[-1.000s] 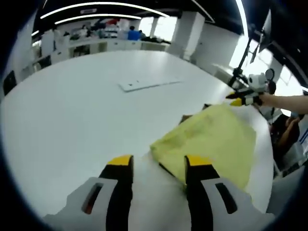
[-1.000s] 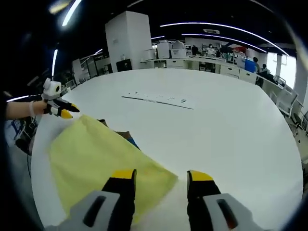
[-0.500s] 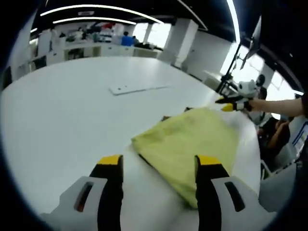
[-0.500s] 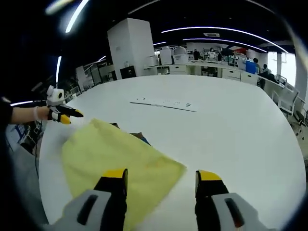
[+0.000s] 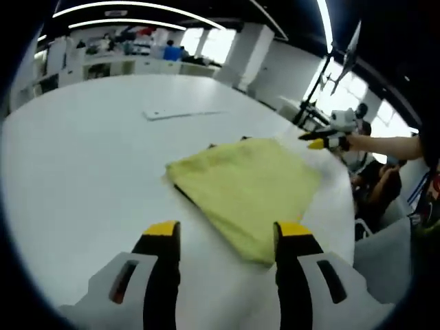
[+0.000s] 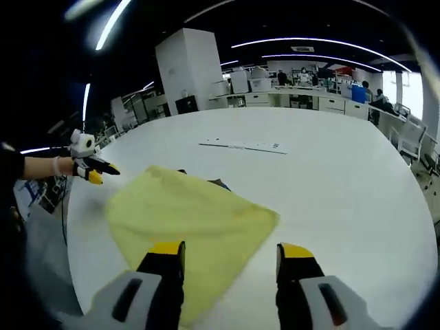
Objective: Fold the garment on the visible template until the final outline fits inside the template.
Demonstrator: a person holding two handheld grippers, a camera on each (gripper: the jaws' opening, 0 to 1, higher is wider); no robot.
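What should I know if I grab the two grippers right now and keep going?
Left gripper: open, holding nothing, just short of the yellow cloth.
Right gripper: open, holding nothing, with the cloth's near edge between its jaws.
The cloth lies folded and flat on the white table. Dark bits of something under it peek out at its far edge; I cannot tell if that is the template.
A white strip lies farther out on the table.
Left: check that the cloth fits inside the template, and fold again if not.

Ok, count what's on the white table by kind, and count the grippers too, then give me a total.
Yellow garment: 1
Dark template under it: 1
Flat white strip: 1
Grippers: 2, left gripper and right gripper
Total: 5
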